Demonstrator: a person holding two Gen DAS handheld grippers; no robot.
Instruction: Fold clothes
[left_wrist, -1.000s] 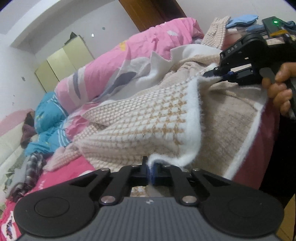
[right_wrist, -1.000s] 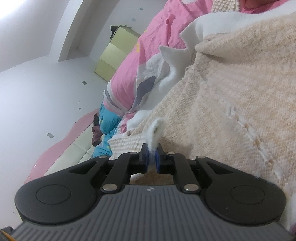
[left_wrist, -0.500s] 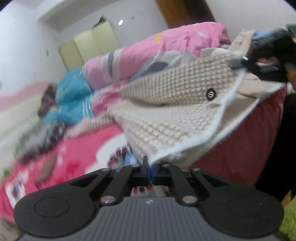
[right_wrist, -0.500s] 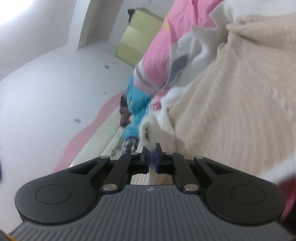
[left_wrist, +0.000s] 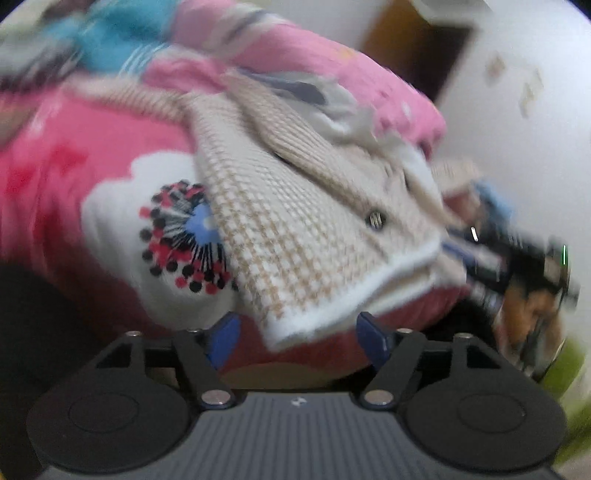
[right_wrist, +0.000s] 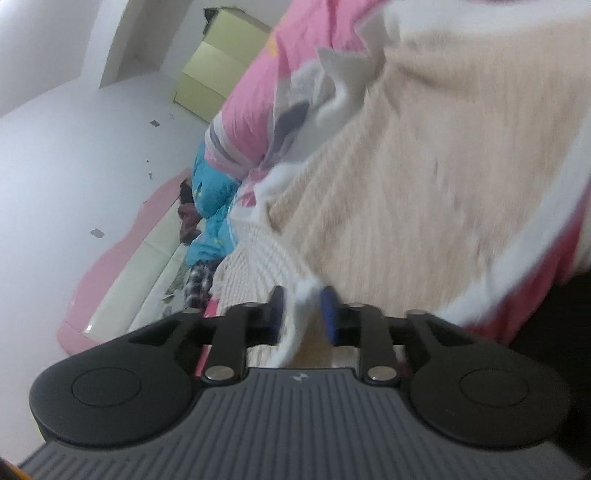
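A beige checked knit cardigan with white trim and a dark button lies folded on the pink bed. My left gripper is opening wide. The cardigan's white-edged corner hangs loose between the jaws, and neither blue pad touches it. In the same view my right gripper shows blurred at the cardigan's right corner, with a hand behind it. In the right wrist view the right gripper is opening. The white hem still sits slack between its blue pads, and the plain beige back spreads beyond.
A pink bed sheet with a white flower print lies under the cardigan. A rolled pink quilt, blue clothes and a plaid garment lie further back. A yellow-green wardrobe and a brown door stand by the walls.
The left gripper swung and rolled, laid the checked front panel down and let go of its corner, jaws now wide. The right jaws parted around the white hem they were pinching.
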